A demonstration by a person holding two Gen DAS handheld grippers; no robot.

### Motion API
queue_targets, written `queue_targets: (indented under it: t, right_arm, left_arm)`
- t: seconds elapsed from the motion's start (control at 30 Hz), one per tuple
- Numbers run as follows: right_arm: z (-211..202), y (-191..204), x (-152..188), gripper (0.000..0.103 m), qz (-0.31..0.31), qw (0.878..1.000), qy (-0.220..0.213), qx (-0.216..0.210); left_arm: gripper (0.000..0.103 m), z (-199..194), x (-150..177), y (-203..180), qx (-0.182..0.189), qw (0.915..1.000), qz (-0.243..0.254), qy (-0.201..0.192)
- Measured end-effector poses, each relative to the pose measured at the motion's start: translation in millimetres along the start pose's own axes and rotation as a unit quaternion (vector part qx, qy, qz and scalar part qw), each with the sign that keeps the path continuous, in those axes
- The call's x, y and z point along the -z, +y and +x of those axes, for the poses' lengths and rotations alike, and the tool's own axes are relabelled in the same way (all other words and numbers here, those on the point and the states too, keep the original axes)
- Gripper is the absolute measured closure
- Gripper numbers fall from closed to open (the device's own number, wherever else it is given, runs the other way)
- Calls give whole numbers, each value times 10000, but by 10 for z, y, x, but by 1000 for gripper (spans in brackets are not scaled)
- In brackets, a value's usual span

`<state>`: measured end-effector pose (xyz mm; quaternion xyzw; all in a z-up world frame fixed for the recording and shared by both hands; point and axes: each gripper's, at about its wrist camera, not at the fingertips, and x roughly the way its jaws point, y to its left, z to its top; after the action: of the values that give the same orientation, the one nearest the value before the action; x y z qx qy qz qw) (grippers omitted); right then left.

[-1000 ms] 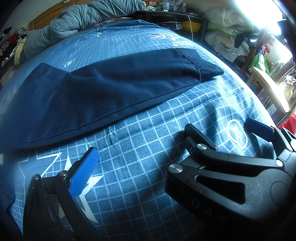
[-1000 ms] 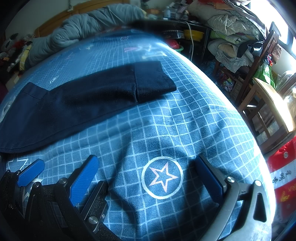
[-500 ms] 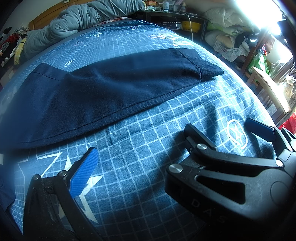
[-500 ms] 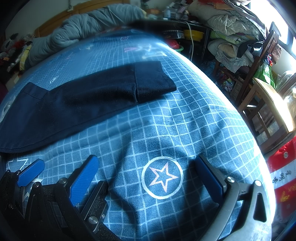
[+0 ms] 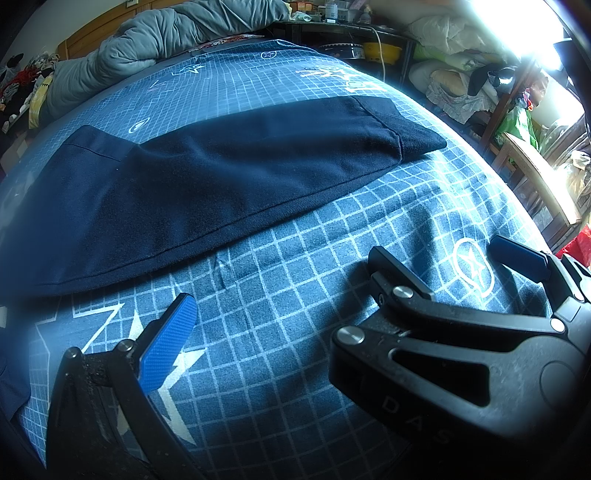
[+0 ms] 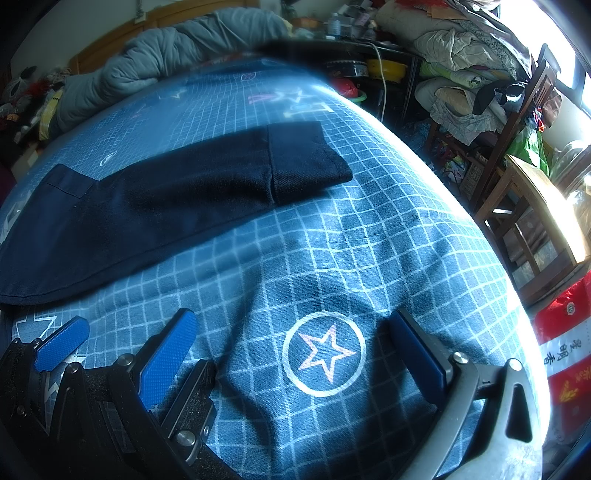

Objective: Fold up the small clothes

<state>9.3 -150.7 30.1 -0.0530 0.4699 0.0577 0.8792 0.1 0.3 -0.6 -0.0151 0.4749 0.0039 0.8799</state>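
Garment: dark navy garment point(image 5: 229, 177) lies flat, folded long, across the bed point(image 5: 332, 266)
Bed cover: blue grid print with stars
Left hand-held gripper point(image 6: 118, 343): fingers spread, empty, near the garment's front edge
Right hand-held gripper point(image 6: 295, 354): fingers spread wide, empty, over a circled star point(image 6: 325, 358)
Far end: grey quilt point(image 5: 166, 33)

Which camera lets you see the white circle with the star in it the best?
The right wrist view. There the circled star sits big and whole on the blue bedsheet. In the left wrist view it is small, squashed near the edge.
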Motion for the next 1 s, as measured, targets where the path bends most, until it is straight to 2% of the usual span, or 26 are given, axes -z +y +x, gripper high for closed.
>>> queue_targets:
  t: [1.0]
  right_arm:
    - [14, -7, -1, 0, 0, 10000, 0, 0]
  left_arm:
    - [0, 0, 0, 0, 4, 10000, -3, 8]
